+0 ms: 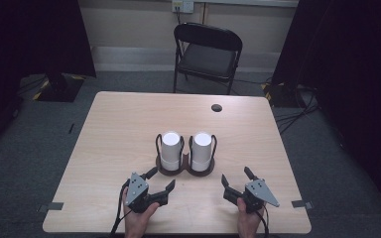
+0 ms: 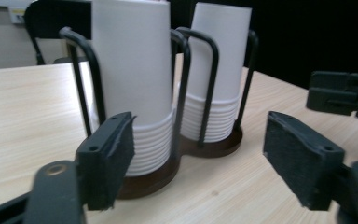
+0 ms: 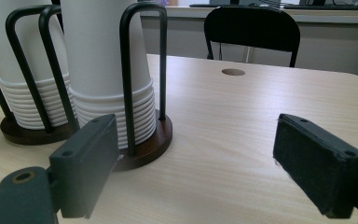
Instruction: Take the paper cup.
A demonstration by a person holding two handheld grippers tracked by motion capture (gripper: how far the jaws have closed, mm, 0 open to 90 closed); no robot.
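Observation:
Two stacks of white paper cups stand upside down in a black wire holder with round brown bases [image 1: 184,169] at the middle of the table. The left stack [image 1: 170,148] [image 2: 133,70] and the right stack [image 1: 202,148] [image 2: 221,60] are side by side. My left gripper [image 1: 162,178] [image 2: 200,149] is open, just in front of the left stack, with nothing between its pads. Near the table's front edge my right gripper [image 1: 235,174] [image 3: 191,154] is open and holds nothing, in front and to the right of the right stack [image 3: 102,56]. The right gripper [image 2: 340,93] also appears in the left gripper view.
The wooden table [image 1: 129,124] has a round cable hole [image 1: 217,107] [image 3: 233,72] near its far edge. A black folding chair [image 1: 207,52] [image 3: 251,28] stands beyond it. Dark curtains hang at both sides. Tape marks sit at the table's front corners.

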